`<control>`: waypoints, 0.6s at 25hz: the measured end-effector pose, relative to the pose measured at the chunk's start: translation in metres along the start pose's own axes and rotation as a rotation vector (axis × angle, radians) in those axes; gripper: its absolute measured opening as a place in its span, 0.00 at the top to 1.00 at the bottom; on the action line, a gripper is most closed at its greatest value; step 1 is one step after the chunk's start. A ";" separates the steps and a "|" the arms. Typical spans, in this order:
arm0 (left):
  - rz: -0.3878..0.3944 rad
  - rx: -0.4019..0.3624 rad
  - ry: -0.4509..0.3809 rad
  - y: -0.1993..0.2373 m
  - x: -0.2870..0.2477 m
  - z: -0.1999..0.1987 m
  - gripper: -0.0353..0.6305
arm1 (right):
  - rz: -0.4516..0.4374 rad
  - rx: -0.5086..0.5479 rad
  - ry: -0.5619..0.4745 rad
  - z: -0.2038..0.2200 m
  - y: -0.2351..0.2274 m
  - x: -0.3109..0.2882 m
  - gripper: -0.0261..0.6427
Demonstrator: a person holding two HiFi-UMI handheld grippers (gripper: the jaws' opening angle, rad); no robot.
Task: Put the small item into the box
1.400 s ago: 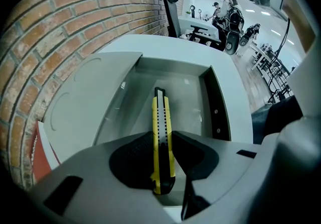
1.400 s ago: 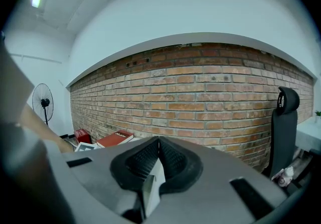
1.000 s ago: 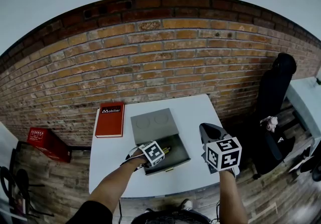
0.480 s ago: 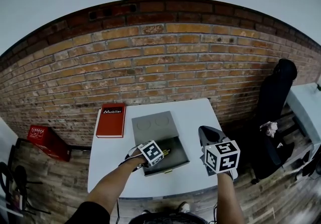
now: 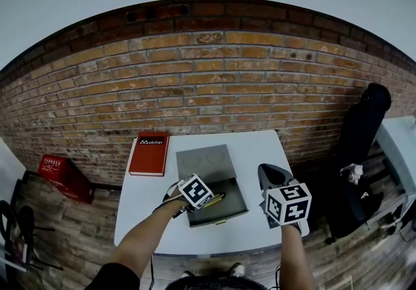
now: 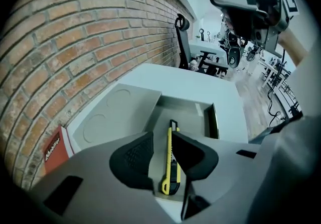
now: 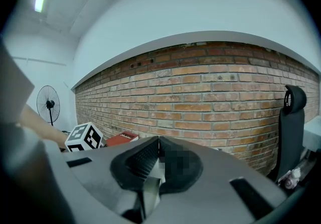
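Note:
A grey box lies open on the white table (image 5: 260,152), with its tray (image 5: 229,190) nearest me and its lid (image 5: 203,162) folded back. A yellow utility knife (image 5: 213,200) lies along the tray floor (image 6: 193,115). My left gripper (image 5: 203,199) hovers at the tray's near left corner. In the left gripper view the knife (image 6: 172,160) shows in the gap between the jaws of the left gripper (image 6: 161,137). The jaws are closing, but the pads do not press on it. My right gripper (image 5: 266,171) hangs right of the box, shut (image 7: 159,142) and empty.
A red book (image 5: 149,153) lies at the table's far left corner, next to the lid. Behind the table runs a brick wall. A black office chair (image 5: 364,126) stands to the right, and a red crate (image 5: 60,177) sits on the floor to the left.
My left gripper has risen a little over the tray's near left corner, and the knife stays in the tray. The right gripper has hardly moved. The head view has shifted slightly.

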State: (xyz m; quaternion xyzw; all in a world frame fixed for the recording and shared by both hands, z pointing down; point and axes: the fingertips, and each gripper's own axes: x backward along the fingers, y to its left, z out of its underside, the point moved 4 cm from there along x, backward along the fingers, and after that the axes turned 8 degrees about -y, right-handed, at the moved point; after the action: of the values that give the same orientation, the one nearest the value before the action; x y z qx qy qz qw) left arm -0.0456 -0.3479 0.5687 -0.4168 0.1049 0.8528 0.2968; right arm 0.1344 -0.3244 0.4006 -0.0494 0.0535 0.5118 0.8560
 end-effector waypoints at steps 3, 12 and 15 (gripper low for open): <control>-0.025 0.030 -0.052 0.005 0.011 -0.010 0.76 | -0.013 0.000 -0.009 -0.003 0.005 -0.004 0.93; -0.123 0.084 -0.204 0.021 0.053 -0.037 0.79 | -0.050 -0.002 -0.027 -0.009 0.014 -0.015 0.93; -0.156 0.114 -0.255 0.026 0.065 -0.041 0.79 | -0.061 0.000 -0.033 -0.012 0.016 -0.017 0.93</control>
State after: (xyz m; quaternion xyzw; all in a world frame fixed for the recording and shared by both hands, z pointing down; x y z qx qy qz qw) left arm -0.0653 -0.3594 0.4911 -0.2943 0.0818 0.8659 0.3962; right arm 0.1117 -0.3332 0.3908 -0.0424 0.0377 0.4860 0.8721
